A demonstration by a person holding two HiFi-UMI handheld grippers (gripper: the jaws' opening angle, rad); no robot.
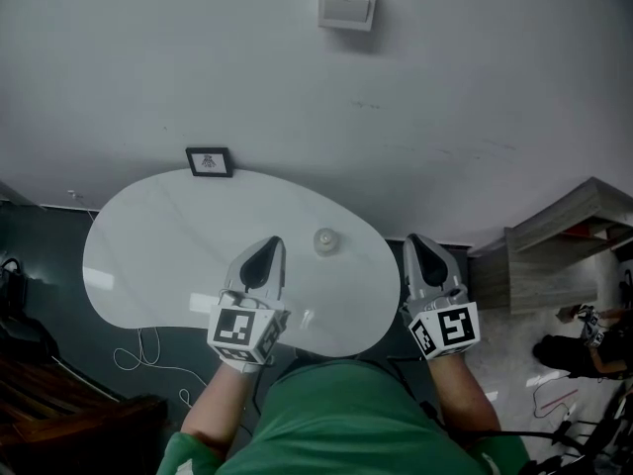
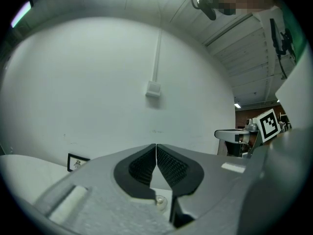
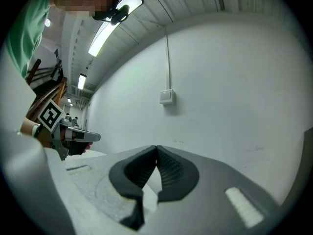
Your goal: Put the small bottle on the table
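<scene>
The small clear bottle (image 1: 325,241) stands upright on the white oval table (image 1: 158,255), toward its right side, and nothing touches it. My left gripper (image 1: 269,247) hovers over the table's near edge, a little left of the bottle, jaws shut and empty. In the left gripper view the bottle (image 2: 160,200) shows low through the gap under the left gripper (image 2: 156,148). My right gripper (image 1: 416,242) hangs just past the table's right edge, jaws shut with nothing between them. The right gripper (image 3: 156,150) points at the bare wall.
A small black-framed picture (image 1: 209,161) leans against the white wall at the table's far edge. A wall switch box (image 1: 347,6) sits high on the wall. White cable (image 1: 148,356) lies on the dark floor at the left. A wooden cabinet (image 1: 564,250) stands to the right.
</scene>
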